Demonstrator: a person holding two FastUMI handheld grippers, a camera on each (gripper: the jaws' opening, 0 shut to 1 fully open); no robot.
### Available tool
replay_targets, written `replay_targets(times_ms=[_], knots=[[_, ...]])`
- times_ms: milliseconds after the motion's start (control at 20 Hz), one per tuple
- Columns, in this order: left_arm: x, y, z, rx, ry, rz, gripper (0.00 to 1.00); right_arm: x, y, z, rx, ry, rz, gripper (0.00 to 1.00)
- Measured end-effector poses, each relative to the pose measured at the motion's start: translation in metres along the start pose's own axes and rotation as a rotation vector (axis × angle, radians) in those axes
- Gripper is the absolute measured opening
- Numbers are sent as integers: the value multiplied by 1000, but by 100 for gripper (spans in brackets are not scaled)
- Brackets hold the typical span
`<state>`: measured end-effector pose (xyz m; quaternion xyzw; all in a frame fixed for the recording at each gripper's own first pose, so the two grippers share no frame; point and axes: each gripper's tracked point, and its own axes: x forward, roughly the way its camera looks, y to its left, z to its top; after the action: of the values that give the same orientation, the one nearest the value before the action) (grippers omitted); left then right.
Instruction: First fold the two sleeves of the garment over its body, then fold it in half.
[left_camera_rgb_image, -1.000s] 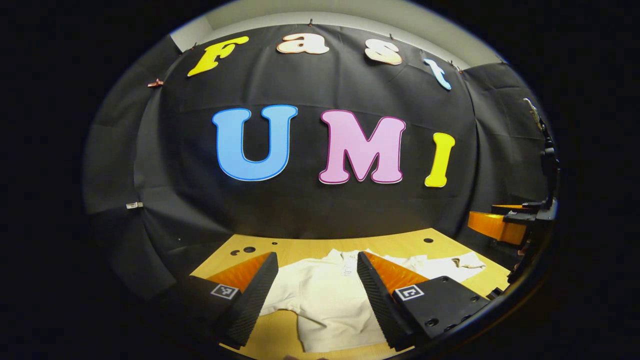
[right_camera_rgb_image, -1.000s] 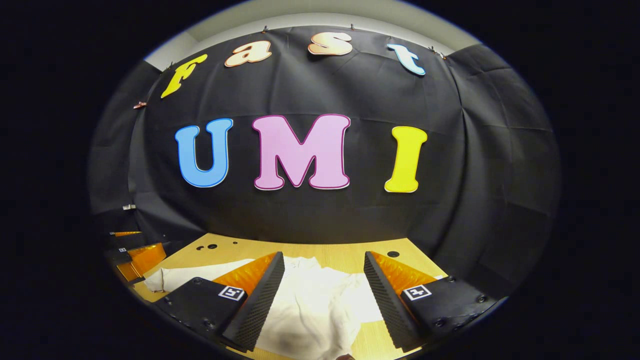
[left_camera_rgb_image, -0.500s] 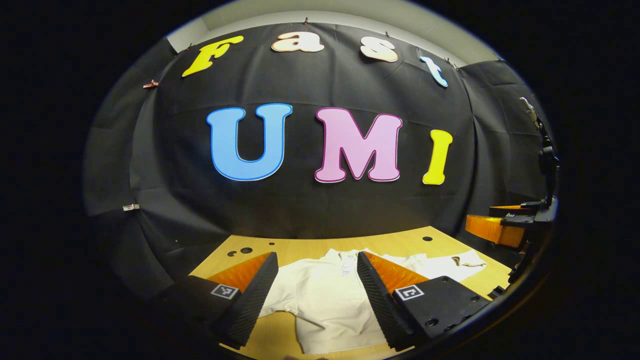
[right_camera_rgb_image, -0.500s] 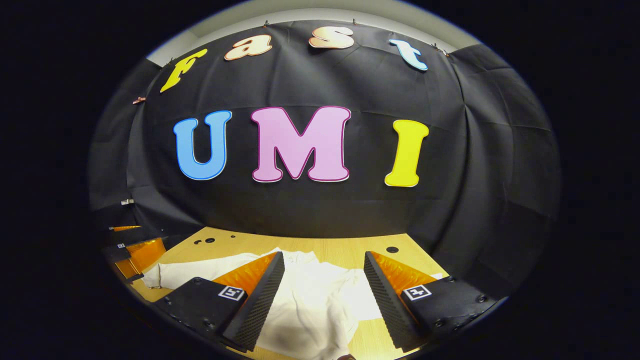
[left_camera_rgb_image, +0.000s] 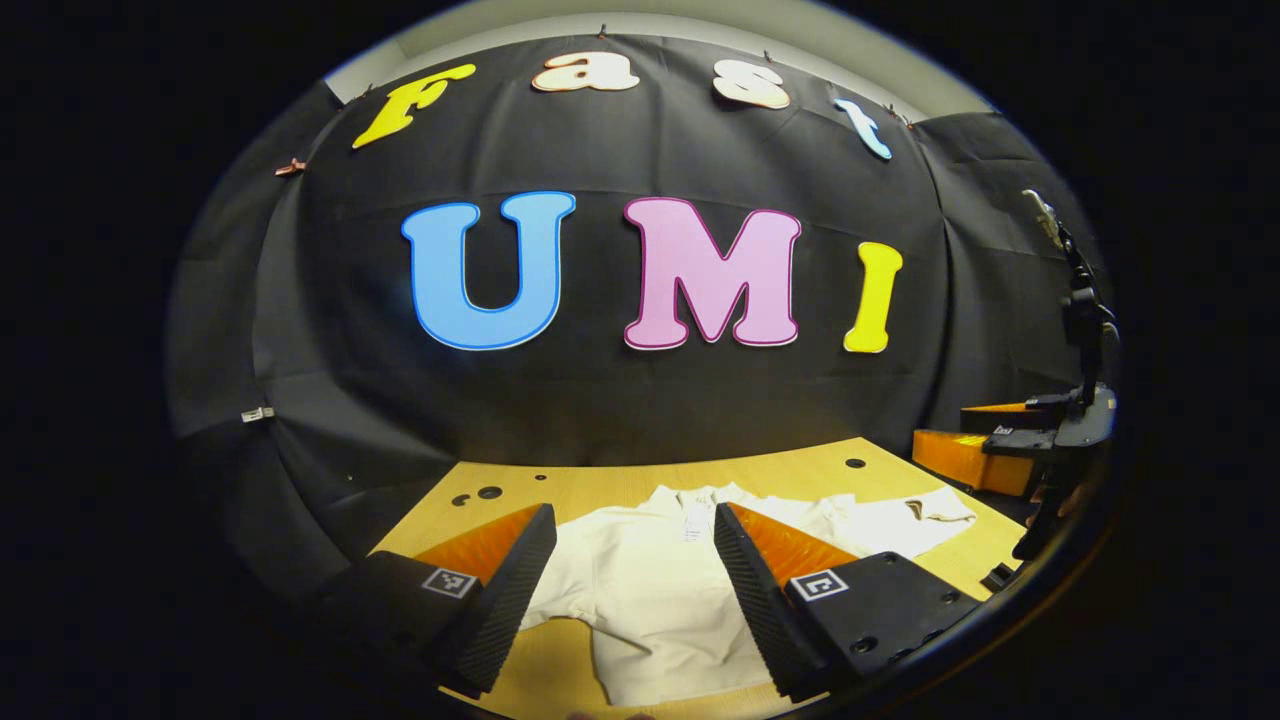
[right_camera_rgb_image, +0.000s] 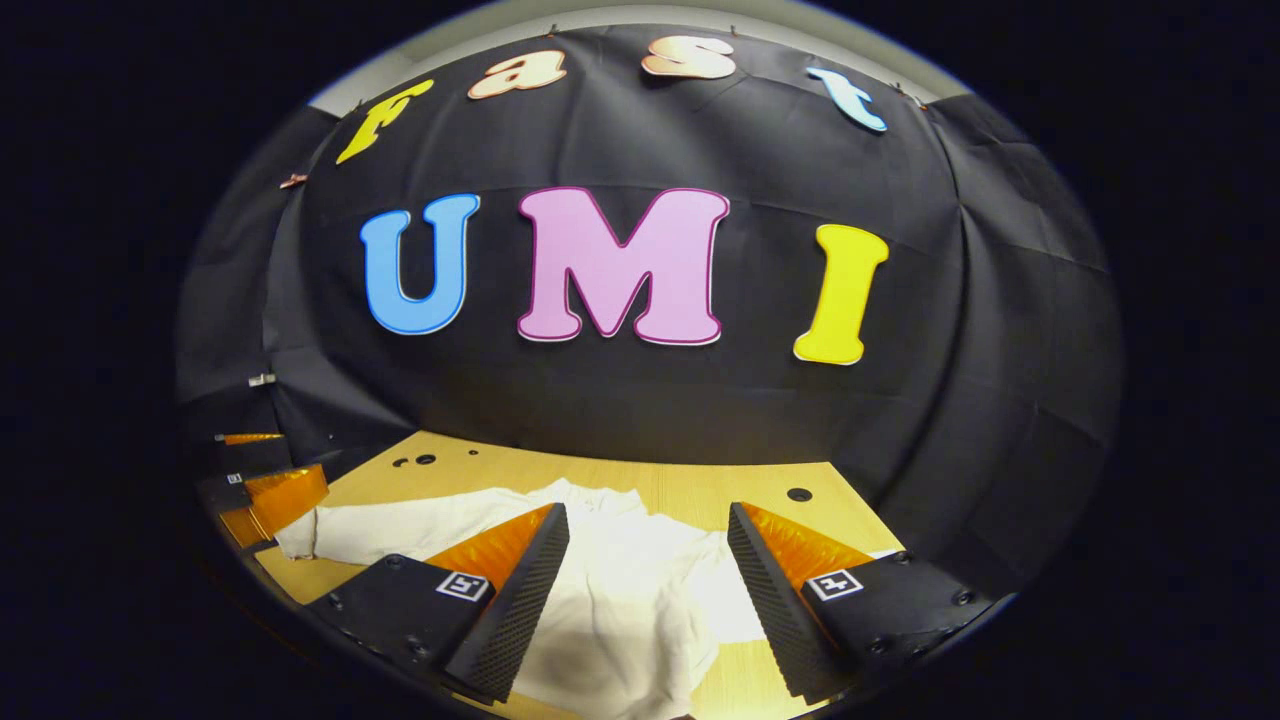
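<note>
A cream garment (left_camera_rgb_image: 650, 590) lies flat on the wooden table (left_camera_rgb_image: 600, 482), its collar with a small tag (left_camera_rgb_image: 692, 522) toward the wall. One sleeve (left_camera_rgb_image: 905, 520) stretches out to the right. My left gripper (left_camera_rgb_image: 633, 513) hovers open over the body, nothing between its fingers. In the right gripper view the garment (right_camera_rgb_image: 620, 590) is rumpled, and a sleeve (right_camera_rgb_image: 400, 525) reaches left. My right gripper (right_camera_rgb_image: 648, 512) is open above it, holding nothing. The right gripper (left_camera_rgb_image: 990, 452) also shows at the table's right end, and the left gripper (right_camera_rgb_image: 265, 497) at its left end.
The black cloth wall rises right behind the table's far edge (right_camera_rgb_image: 620, 462). Small round holes (left_camera_rgb_image: 488, 493) mark the tabletop near the back left, and another hole (right_camera_rgb_image: 798, 494) lies at the back right. A dark rod (left_camera_rgb_image: 1082, 300) stands above the far gripper.
Both views have tipped slightly downward, so the wall sits higher and more tabletop shows. The garment has not moved. Both grippers stay open.
</note>
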<state>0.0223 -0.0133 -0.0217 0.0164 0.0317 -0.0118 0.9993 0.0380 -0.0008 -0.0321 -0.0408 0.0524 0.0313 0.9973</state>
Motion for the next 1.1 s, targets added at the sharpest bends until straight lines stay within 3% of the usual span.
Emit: replay_targets(times_ms=[250, 850, 1100], knots=[[8, -4, -7, -1, 11, 10, 98, 23, -29, -11, 65, 34, -31, 98], [38, -14, -48, -17, 128, 88, 98, 86, -203, -102, 95, 241, -328, 98], [45, -21, -67, -21, 187, 133, 98, 115, -250, -148, 158, 323, -403, 98]])
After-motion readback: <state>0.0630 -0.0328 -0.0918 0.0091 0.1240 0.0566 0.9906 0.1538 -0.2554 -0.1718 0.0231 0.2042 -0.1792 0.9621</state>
